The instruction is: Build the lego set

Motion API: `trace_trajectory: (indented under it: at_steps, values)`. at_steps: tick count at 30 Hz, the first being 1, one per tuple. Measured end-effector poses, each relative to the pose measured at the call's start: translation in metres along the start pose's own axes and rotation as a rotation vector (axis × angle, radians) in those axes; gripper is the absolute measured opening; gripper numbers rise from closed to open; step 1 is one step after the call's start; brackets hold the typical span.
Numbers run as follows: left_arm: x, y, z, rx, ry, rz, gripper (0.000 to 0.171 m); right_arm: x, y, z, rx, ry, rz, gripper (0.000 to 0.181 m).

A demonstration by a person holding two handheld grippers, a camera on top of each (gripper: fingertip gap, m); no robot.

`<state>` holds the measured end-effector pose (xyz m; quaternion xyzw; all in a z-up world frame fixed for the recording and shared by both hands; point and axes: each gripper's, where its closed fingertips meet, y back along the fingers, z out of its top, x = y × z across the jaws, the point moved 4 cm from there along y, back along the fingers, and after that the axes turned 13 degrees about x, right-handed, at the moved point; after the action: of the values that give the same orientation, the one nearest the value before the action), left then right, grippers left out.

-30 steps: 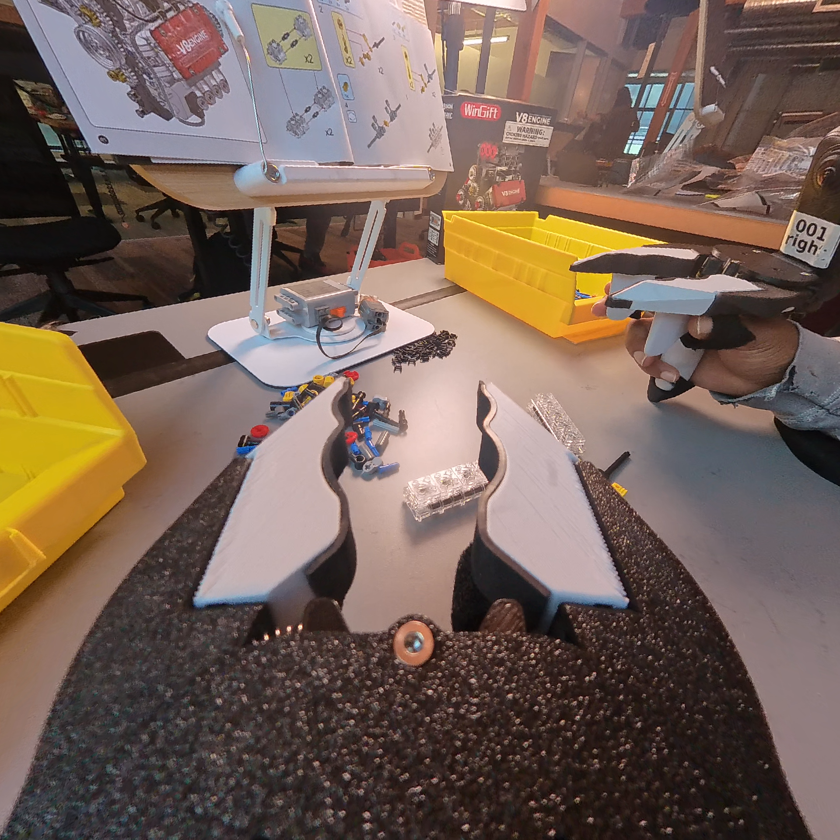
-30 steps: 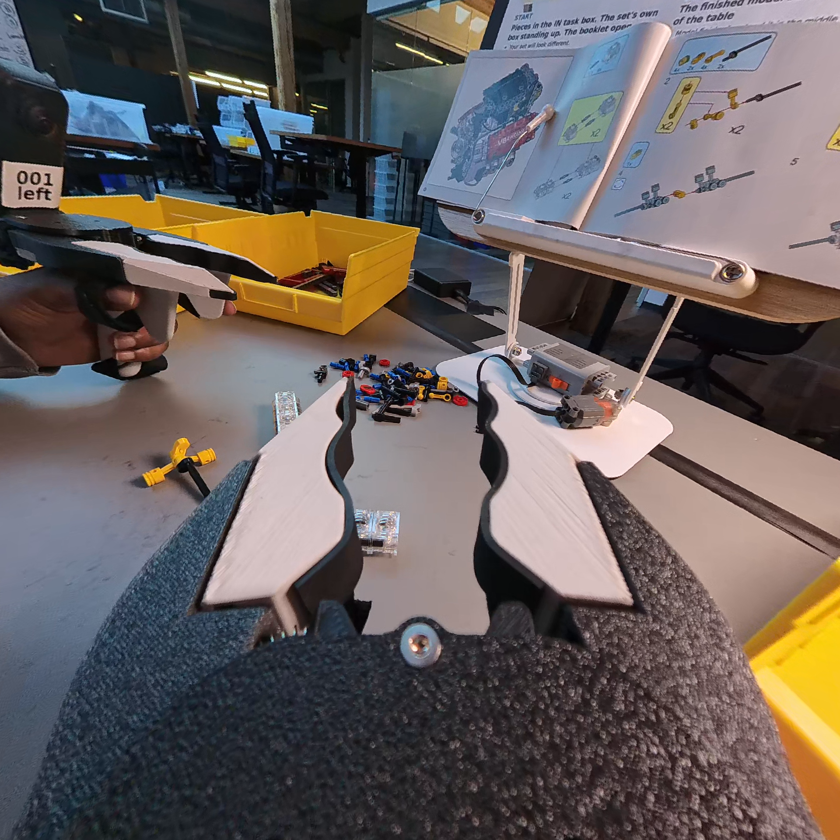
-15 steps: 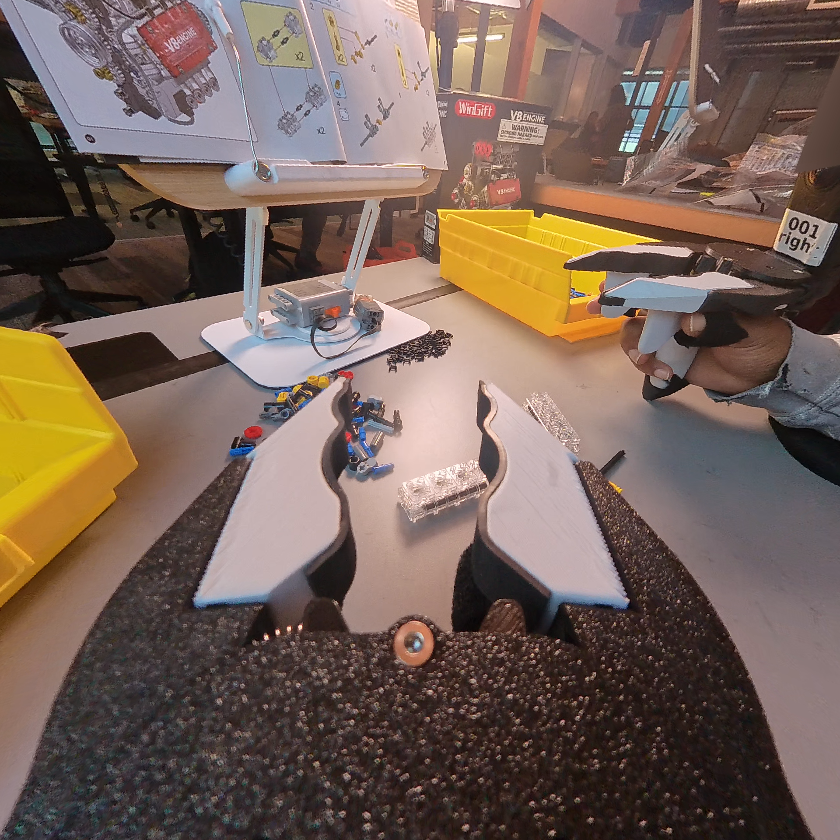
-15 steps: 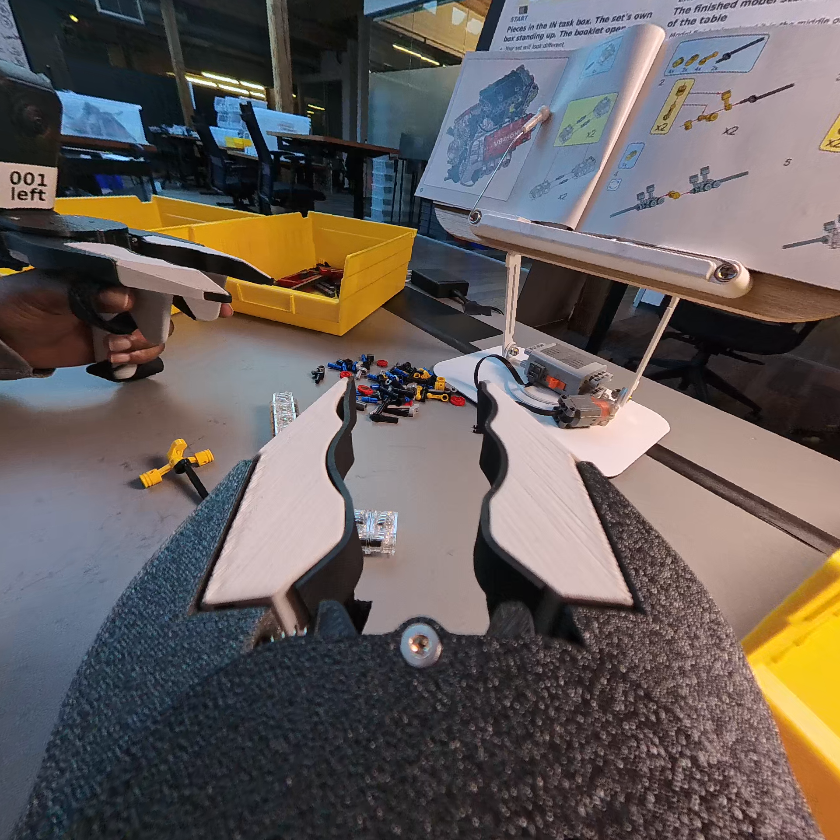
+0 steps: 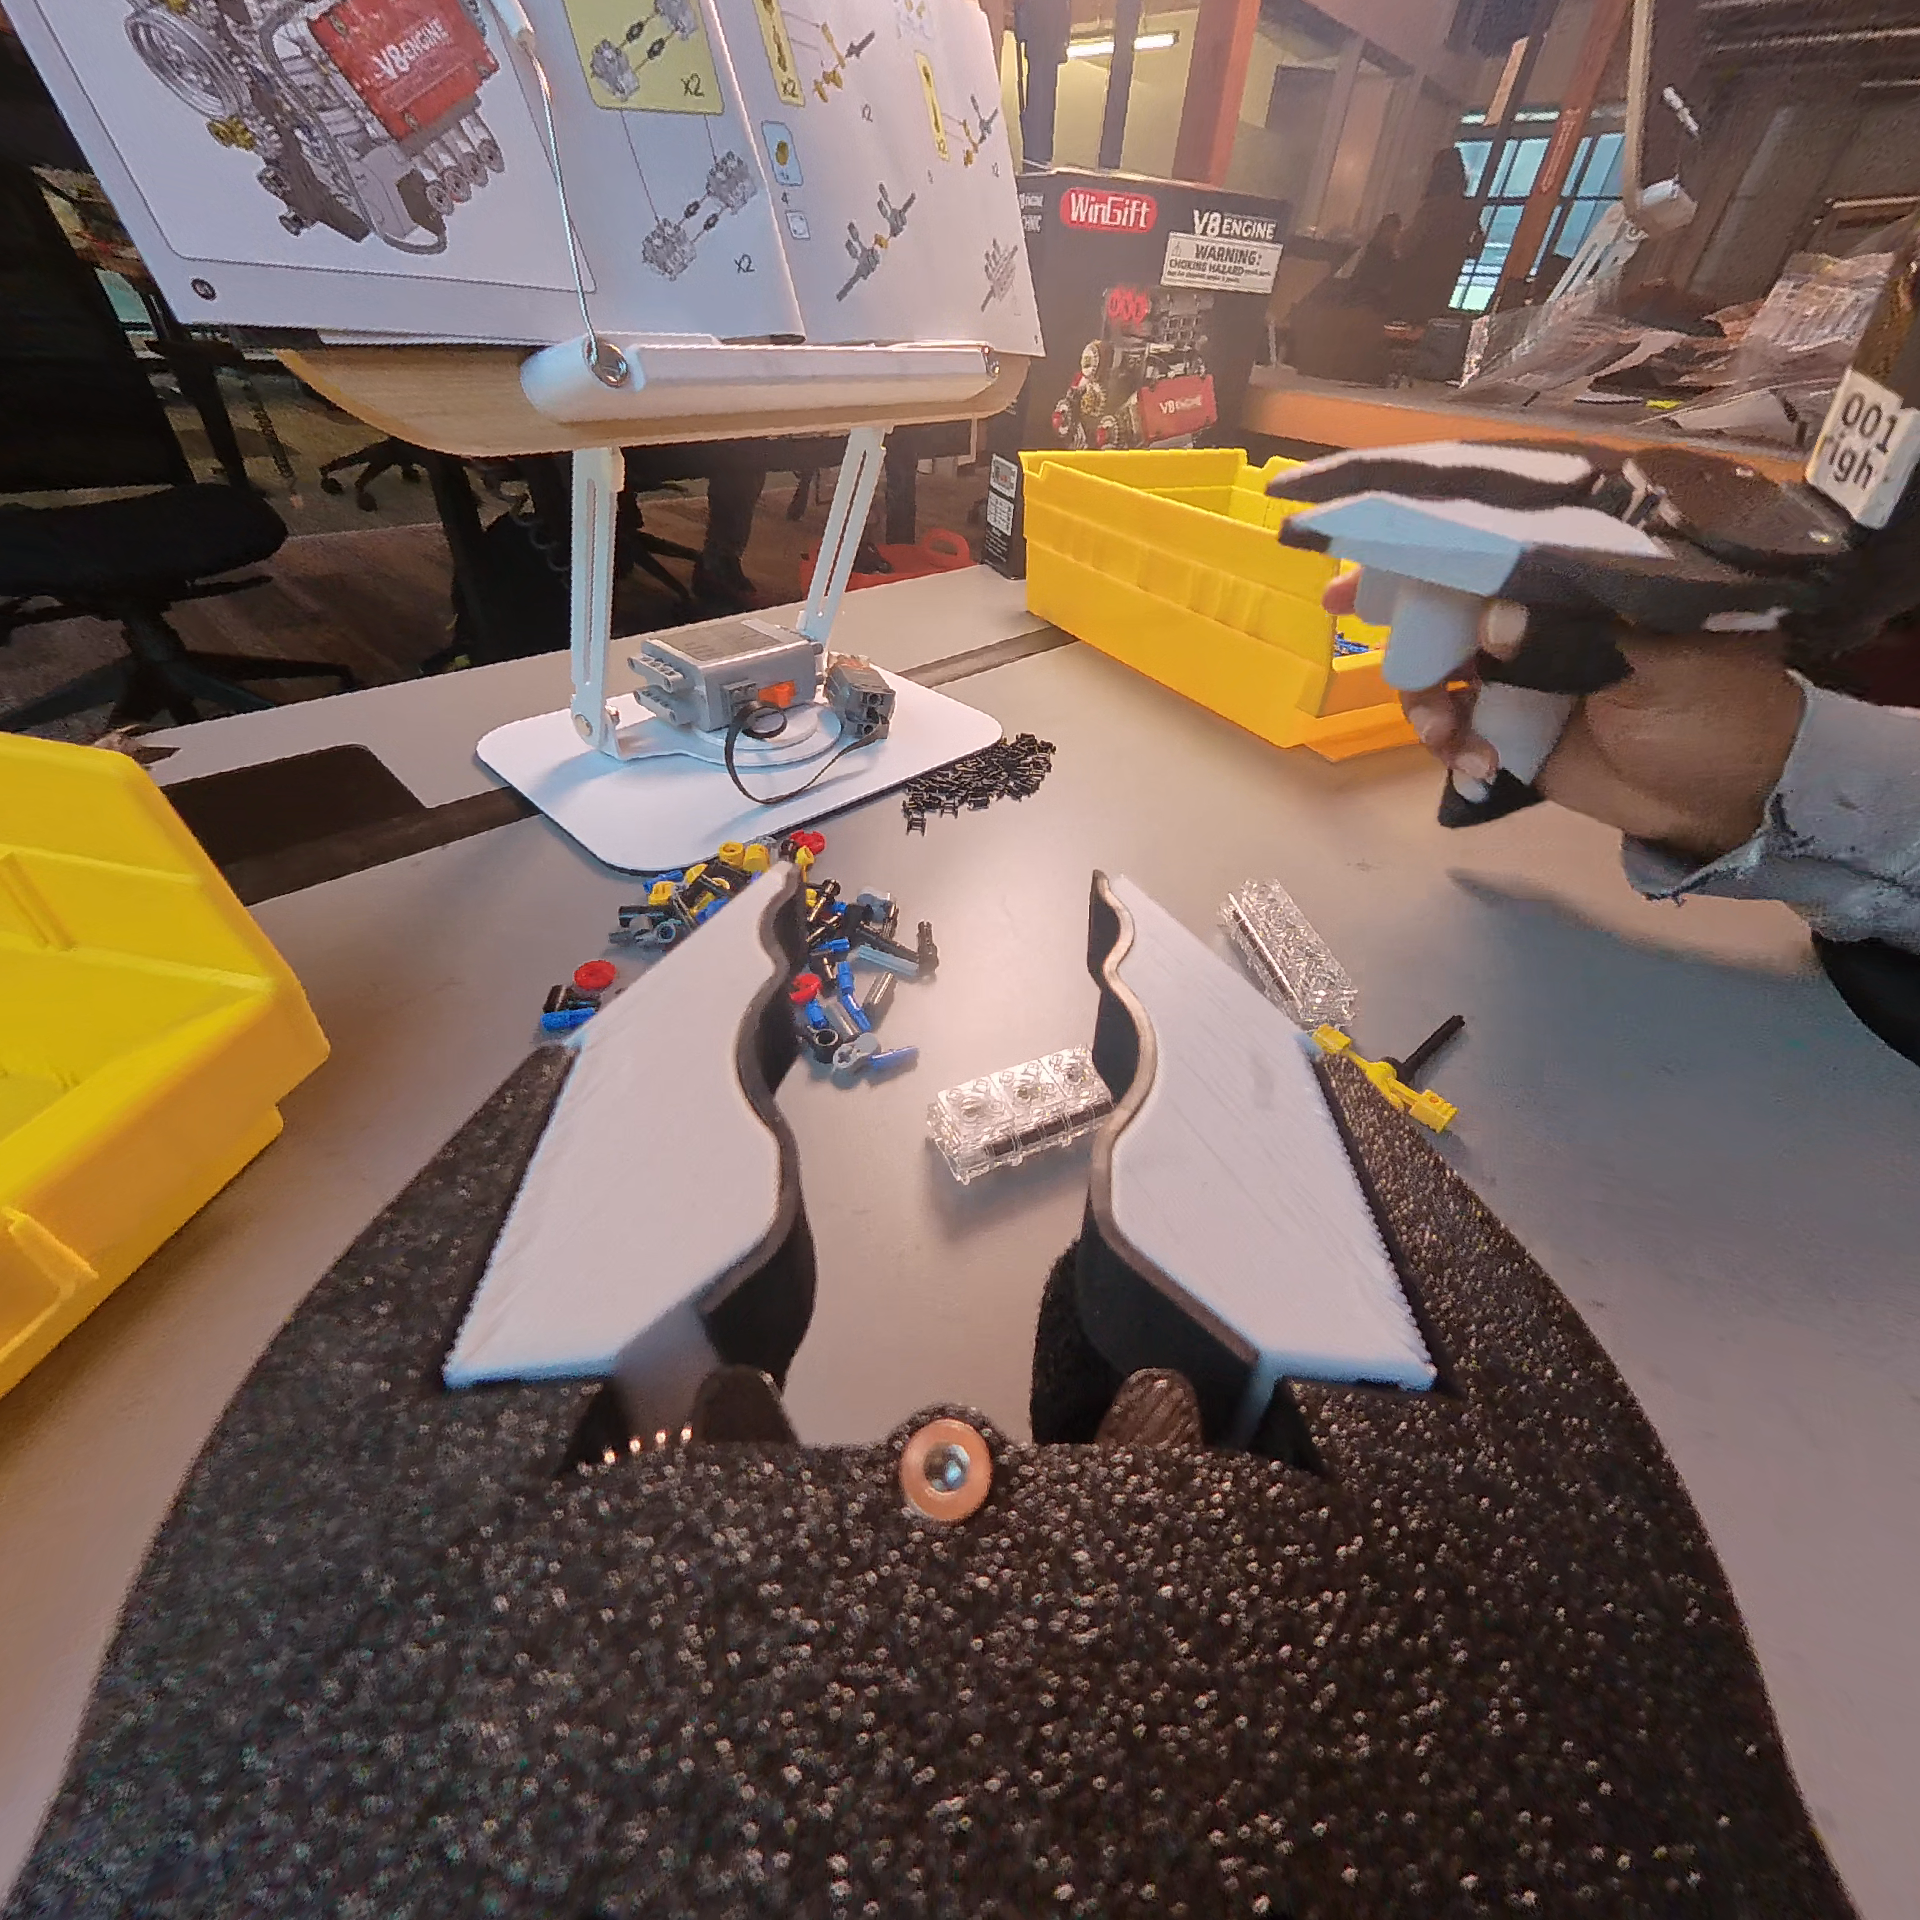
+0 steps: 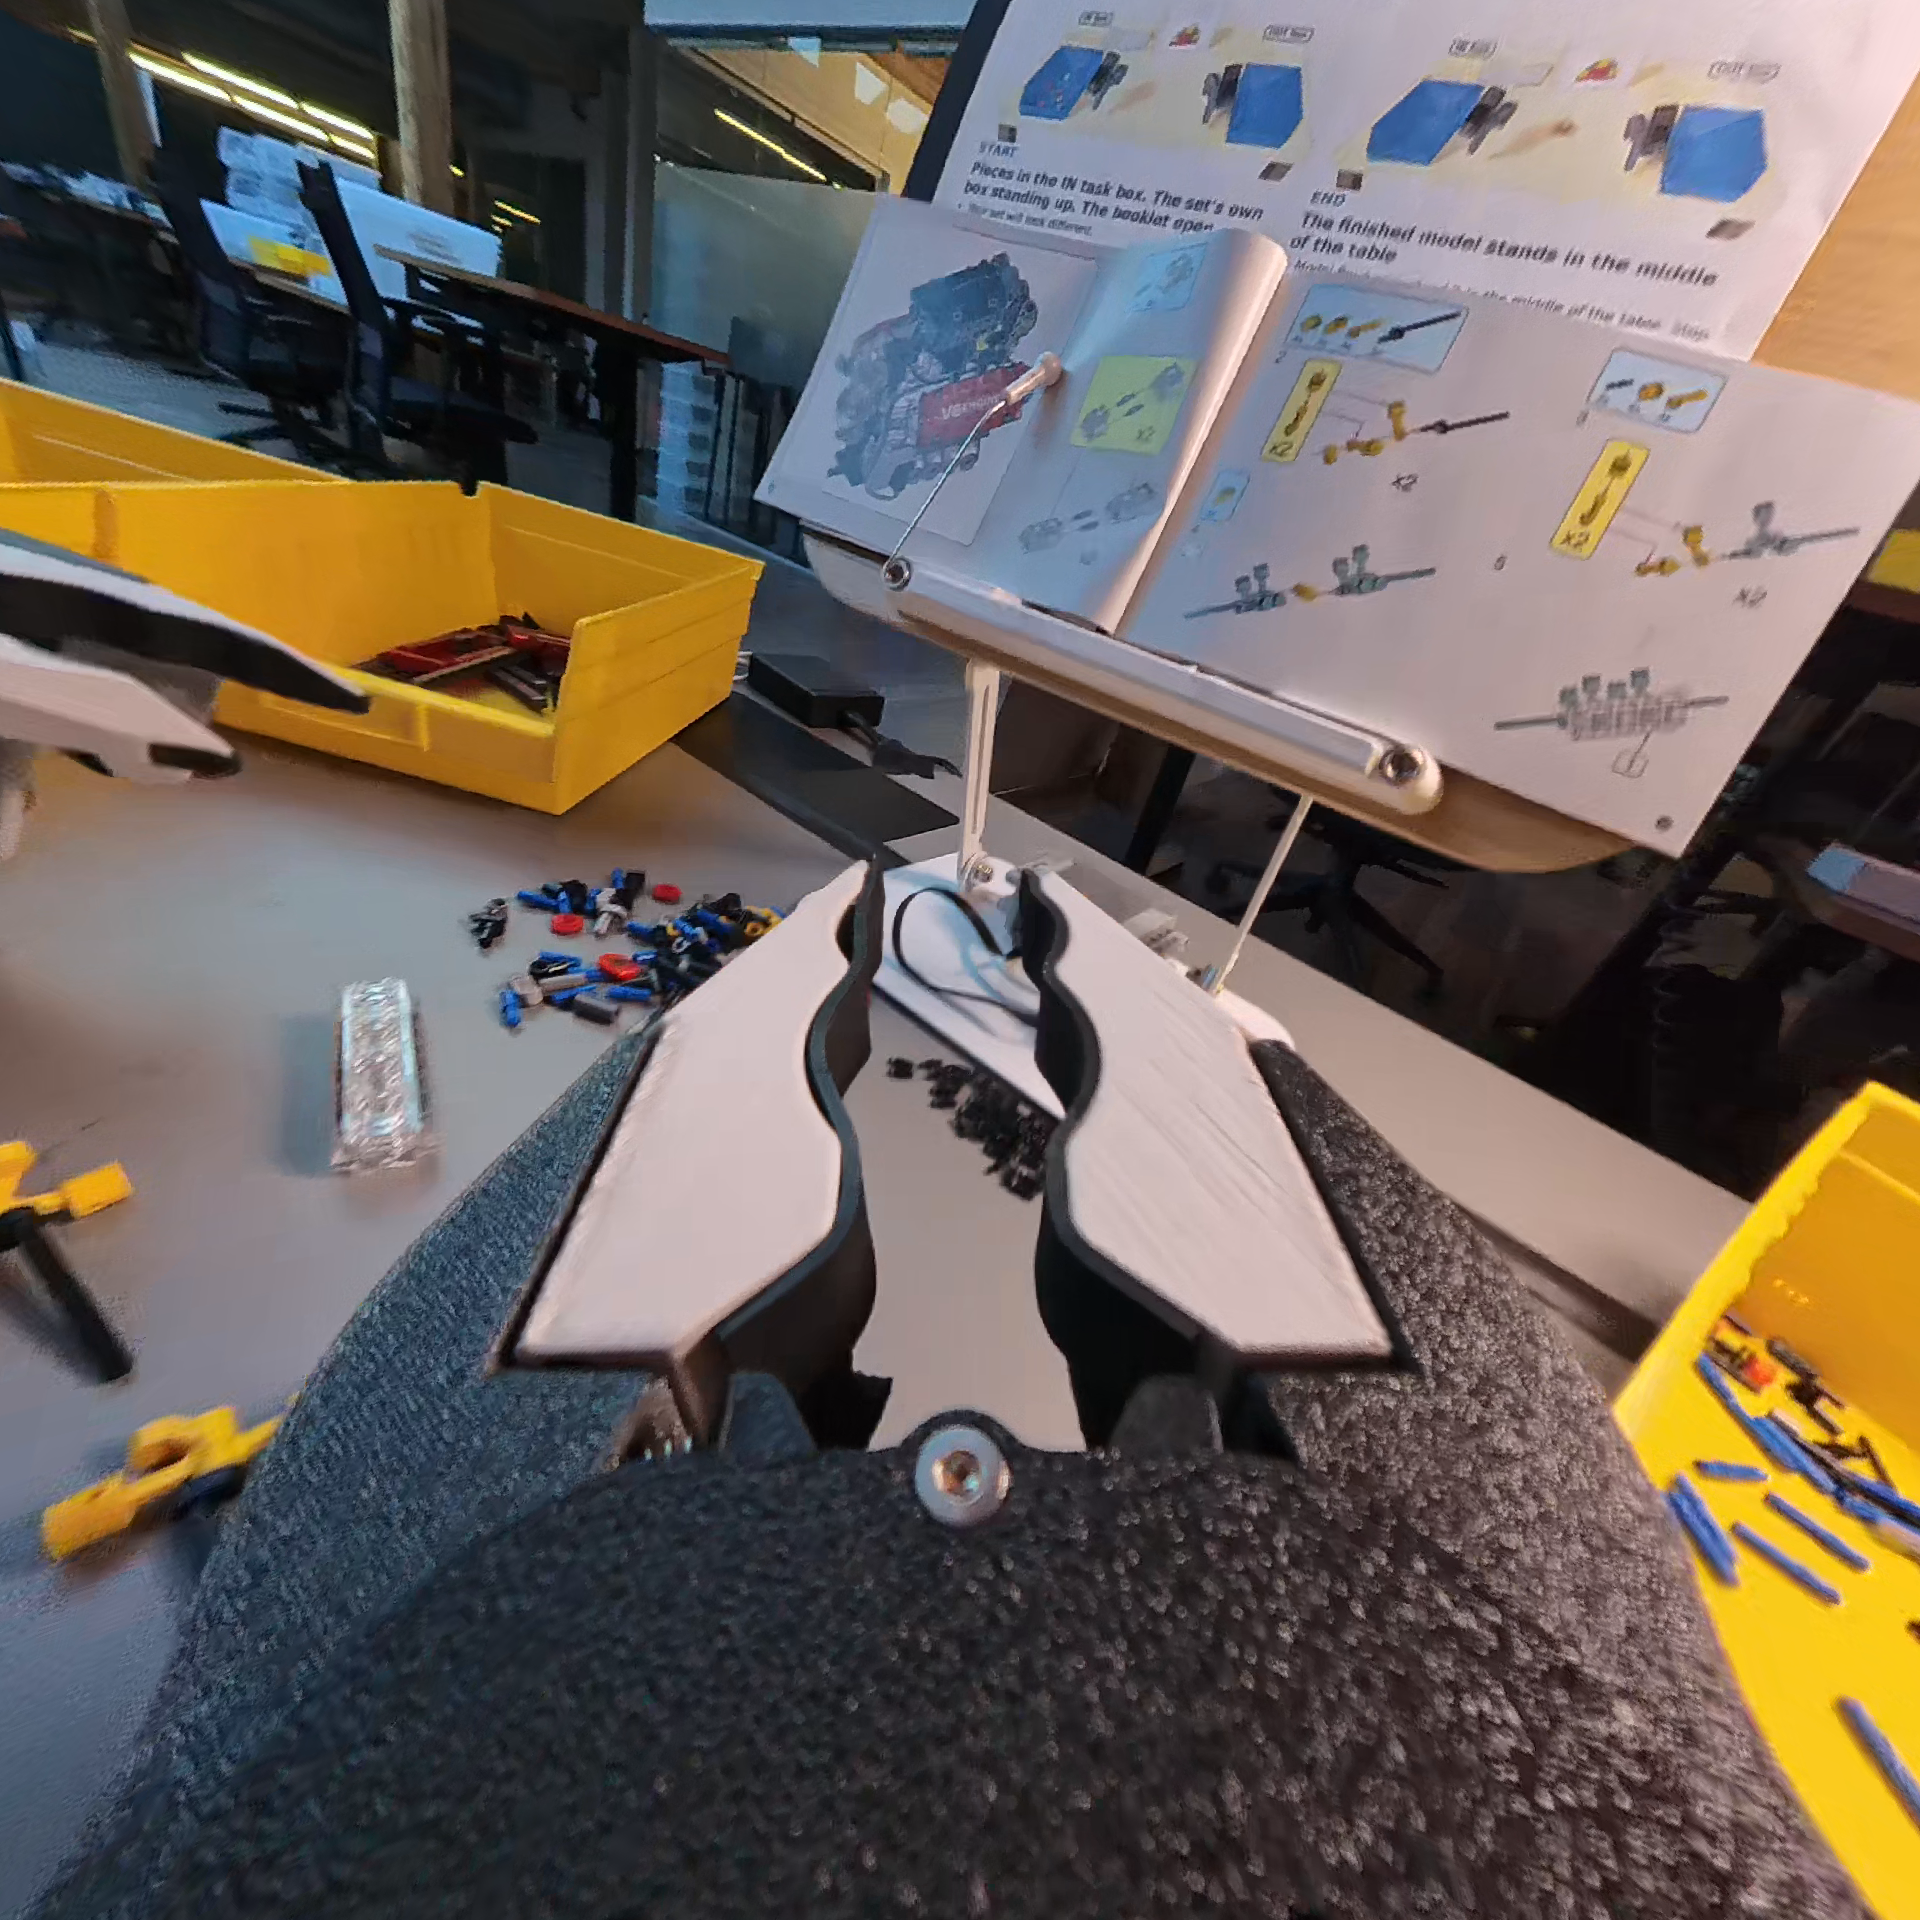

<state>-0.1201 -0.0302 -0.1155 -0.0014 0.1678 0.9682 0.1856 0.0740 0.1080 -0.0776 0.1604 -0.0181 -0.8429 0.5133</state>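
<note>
Currently:
left hand-held gripper (image 5: 940, 883): fingers standing apart, gripping nothing, hovering over the clear studded brick (image 5: 1021, 1110) and the mixed small pins (image 5: 769, 951).
right hand-held gripper (image 6: 945, 883): fingers parted, nothing between them, pointing over the black pin pile (image 6: 987, 1117) toward the booklet stand (image 6: 1132, 665).
progress: nothing is looking assembled; the yellow axle piece (image 5: 1382, 1075) and ribbed clear bar (image 5: 1288, 951) are lying loose on the bench (image 5: 1558, 1247).
room: yellow bin (image 5: 1174, 566) and second yellow bin (image 5: 114, 997) are flanking; the middle is lying open.
</note>
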Motion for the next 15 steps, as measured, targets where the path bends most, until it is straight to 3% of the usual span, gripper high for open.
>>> trace_trajectory:
  at_steps: [8, 11, 15]
  values:
    - [-0.008, -0.004, -0.002, 0.024, -0.056, 0.011, 0.054, -0.045, -0.091, 0.079, -0.041, 0.085, -0.143, 0.006]
    - [-0.008, -0.003, -0.002, 0.022, -0.056, 0.011, 0.054, -0.059, -0.124, 0.087, -0.002, 0.083, -0.166, 0.003]
    - [-0.008, -0.003, -0.001, 0.020, -0.035, -0.003, 0.054, -0.071, -0.145, 0.089, 0.031, 0.075, -0.193, 0.002]
